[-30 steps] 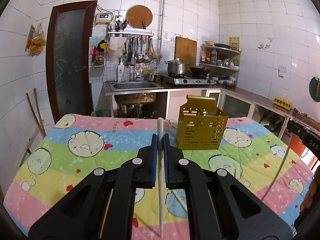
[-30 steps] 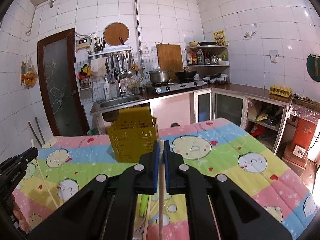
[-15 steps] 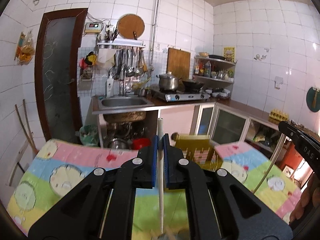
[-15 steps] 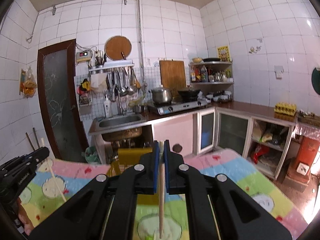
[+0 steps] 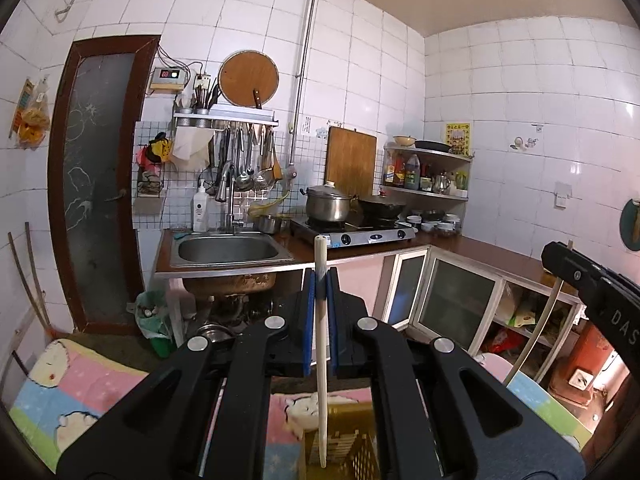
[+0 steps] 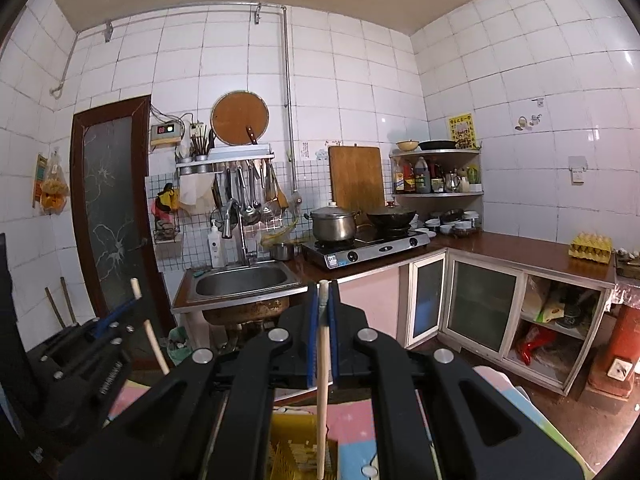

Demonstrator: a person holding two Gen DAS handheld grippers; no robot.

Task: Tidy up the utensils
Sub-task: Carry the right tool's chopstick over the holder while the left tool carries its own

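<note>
My left gripper point(image 5: 319, 280) is shut on a pale chopstick point(image 5: 321, 344) that stands nearly upright between the blue pads. Its lower end hangs over the open top of the yellow slotted utensil basket point(image 5: 352, 448) at the bottom of the left wrist view. My right gripper point(image 6: 323, 292) is shut on a second wooden chopstick point(image 6: 322, 380), also upright, with its lower end above the same yellow basket point(image 6: 292, 452). Each gripper appears in the other's view: the right gripper point(image 5: 592, 292) at the right edge, the left gripper point(image 6: 100, 344) at the left edge.
The basket stands on a table with a pastel cartoon cloth point(image 5: 72, 392). Beyond the table's far edge are a steel sink point(image 5: 228, 250), a gas stove point(image 5: 360, 232) with a pot and wok, glass-door cabinets point(image 6: 480, 304) and a dark door point(image 5: 100, 184).
Both grippers rose and moved forward over the table with their chopsticks. The yellow basket went from ahead of the grippers to below them at the frames' bottom edge.
</note>
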